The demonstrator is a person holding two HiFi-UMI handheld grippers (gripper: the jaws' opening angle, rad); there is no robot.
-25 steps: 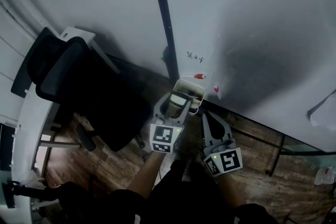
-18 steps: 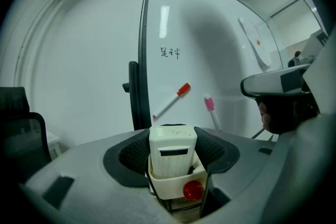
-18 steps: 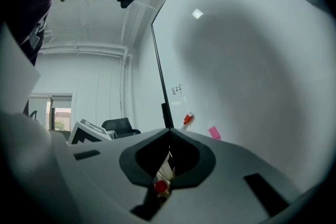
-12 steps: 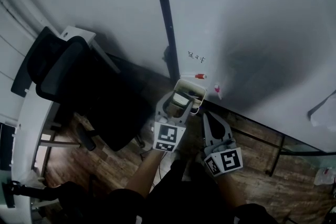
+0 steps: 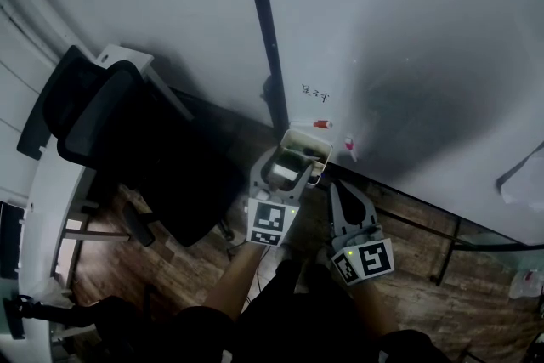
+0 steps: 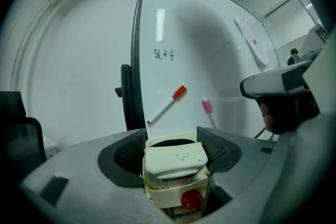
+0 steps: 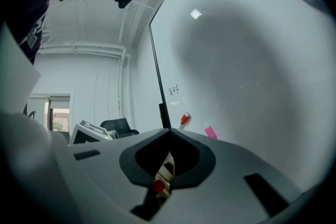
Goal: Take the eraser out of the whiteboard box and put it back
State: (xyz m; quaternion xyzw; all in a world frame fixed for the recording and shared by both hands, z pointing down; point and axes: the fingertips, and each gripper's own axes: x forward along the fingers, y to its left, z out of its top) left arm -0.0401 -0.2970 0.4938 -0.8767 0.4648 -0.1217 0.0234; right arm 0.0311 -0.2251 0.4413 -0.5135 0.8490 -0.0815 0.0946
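The white eraser [image 6: 176, 159] rests on top of the cream whiteboard box [image 6: 168, 199], dark felt side toward the board. My left gripper [image 6: 172, 136] straddles it; its jaws are opening and the pads stand just off the eraser's sides. In the head view the left gripper [image 5: 285, 155] reaches to the box [image 5: 308, 142] fixed low on the whiteboard, with the eraser [image 5: 283, 174] between its fingers. My right gripper [image 5: 340, 187] hangs shut and empty to the right of the box, its tips meeting [image 7: 169, 132].
A red-capped marker [image 6: 167, 105] and a pink-capped marker [image 6: 208, 111] stick to the whiteboard above the box. The board's dark frame post [image 5: 263, 30] runs up left of the box. A black office chair [image 5: 110, 132] stands at the left by a white desk.
The eraser has sunk a little into the box between the left jaws, which have spread slightly. The left gripper rolled a bit; the right gripper kept still.
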